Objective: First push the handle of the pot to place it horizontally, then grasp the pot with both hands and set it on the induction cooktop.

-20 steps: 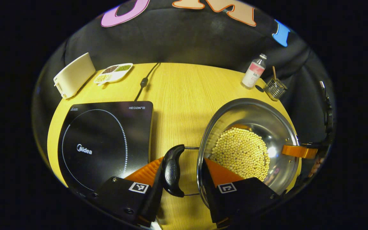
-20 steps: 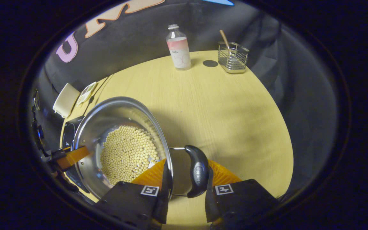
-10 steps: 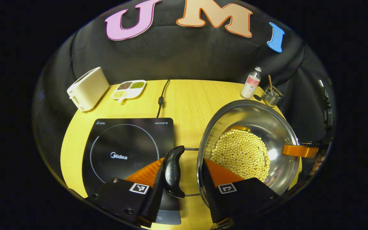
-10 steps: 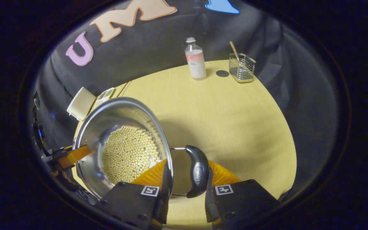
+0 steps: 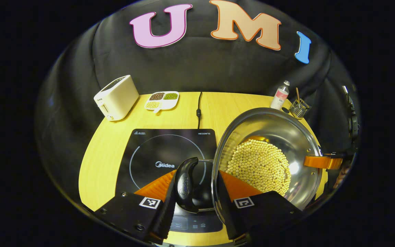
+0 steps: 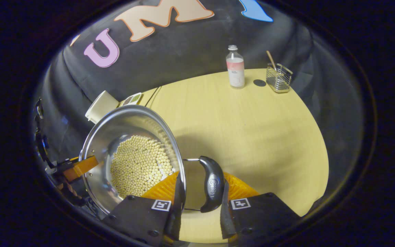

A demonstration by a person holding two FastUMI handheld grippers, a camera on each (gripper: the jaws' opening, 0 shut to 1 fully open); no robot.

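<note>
The steel pot (image 5: 269, 123), its bottom covered with yellow beans (image 5: 259, 164), hangs in the air between both grippers. My left gripper (image 5: 197, 185) is shut on it, with one orange finger outside the black left handle (image 5: 183, 183) and the other inside the pot wall. That handle hovers over the black induction cooktop (image 5: 159, 147). The right gripper's orange finger (image 5: 321, 162) shows at the pot's far rim. In the right gripper view, my right gripper (image 6: 199, 188) clamps the other black handle (image 6: 211, 185) and the wall of the pot (image 6: 122, 127) the same way.
A cream toaster (image 5: 117, 97), a divided dish of beans (image 5: 161, 100) and the cooktop's cable (image 5: 198, 109) lie behind the cooktop. A bottle (image 6: 235, 68), a black disc (image 6: 259, 82) and a wire basket (image 6: 278, 77) stand at the table's far right.
Both grippers have carried the pot up and to the left. Its left handle, earlier over bare table beside the cooktop, now hangs over the cooktop's front right part.
</note>
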